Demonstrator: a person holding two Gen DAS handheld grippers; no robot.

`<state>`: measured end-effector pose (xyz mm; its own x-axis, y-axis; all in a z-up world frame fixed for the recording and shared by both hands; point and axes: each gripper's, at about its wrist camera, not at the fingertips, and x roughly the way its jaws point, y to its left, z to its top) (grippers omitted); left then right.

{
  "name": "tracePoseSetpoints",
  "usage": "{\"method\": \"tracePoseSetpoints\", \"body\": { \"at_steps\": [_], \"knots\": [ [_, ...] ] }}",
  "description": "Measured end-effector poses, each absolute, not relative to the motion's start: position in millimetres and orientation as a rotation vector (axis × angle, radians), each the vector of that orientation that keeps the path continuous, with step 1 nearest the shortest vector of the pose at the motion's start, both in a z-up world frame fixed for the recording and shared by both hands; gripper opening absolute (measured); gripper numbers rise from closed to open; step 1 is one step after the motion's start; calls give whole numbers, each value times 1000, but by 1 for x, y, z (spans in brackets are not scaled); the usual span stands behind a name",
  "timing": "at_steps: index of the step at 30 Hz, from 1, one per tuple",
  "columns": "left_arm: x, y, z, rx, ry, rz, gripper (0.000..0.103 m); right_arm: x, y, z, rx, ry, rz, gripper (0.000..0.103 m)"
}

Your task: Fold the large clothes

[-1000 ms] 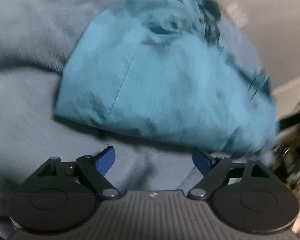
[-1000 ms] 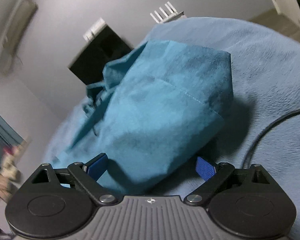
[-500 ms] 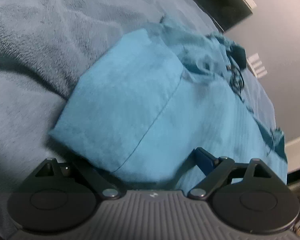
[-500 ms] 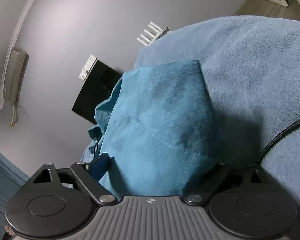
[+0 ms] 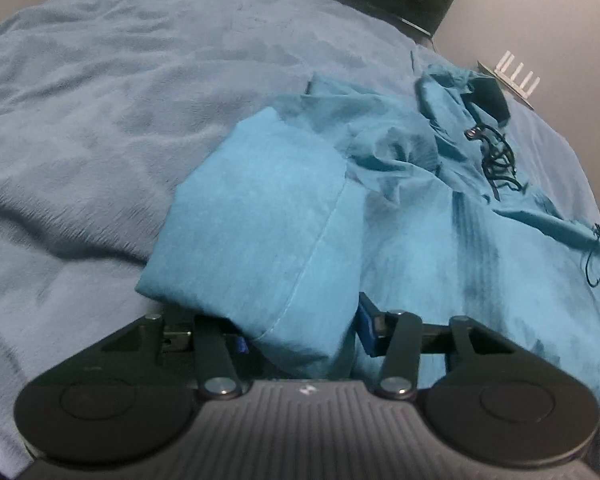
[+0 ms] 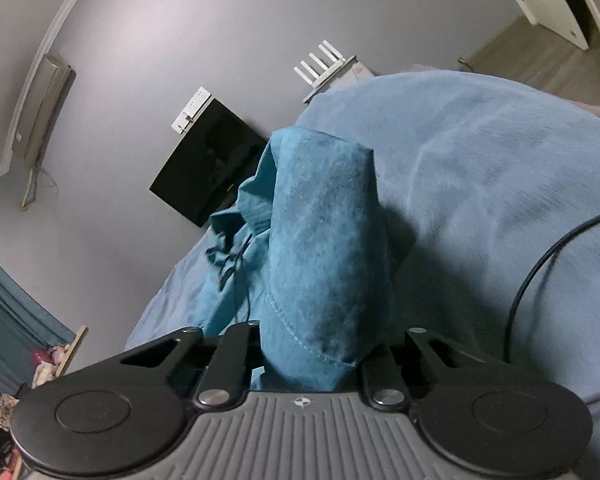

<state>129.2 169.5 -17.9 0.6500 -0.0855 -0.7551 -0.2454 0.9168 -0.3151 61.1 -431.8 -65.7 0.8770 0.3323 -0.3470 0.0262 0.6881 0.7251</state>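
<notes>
Left wrist view: the left hand-held gripper (image 5: 300,334) is reaching low along the bed (image 5: 100,128), its fingers pinching a folded edge of the teal garment (image 5: 268,216), which is lying on the bed.
Right wrist view: the right hand-held gripper (image 6: 312,354) is tilting upward, clamping a raised fold of the teal garment (image 6: 320,248) above the bed (image 6: 480,168).

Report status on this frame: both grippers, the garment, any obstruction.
Left gripper shut on teal garment. Right gripper shut on the same garment, bunched. Garment on blue blanket. Black cable beside right gripper, clear of cloth.
</notes>
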Motion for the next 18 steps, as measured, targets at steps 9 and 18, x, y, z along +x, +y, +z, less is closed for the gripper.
{"method": "tracePoseSetpoints", "body": {
  "at_steps": [9,18],
  "knots": [
    [66,168,7,-245,952,-51,44,-33,-442,-34,773,554,133,17],
    [50,169,27,-125,932,-36,50,-37,-441,-15,542,573,-134,60]
  ]
}}
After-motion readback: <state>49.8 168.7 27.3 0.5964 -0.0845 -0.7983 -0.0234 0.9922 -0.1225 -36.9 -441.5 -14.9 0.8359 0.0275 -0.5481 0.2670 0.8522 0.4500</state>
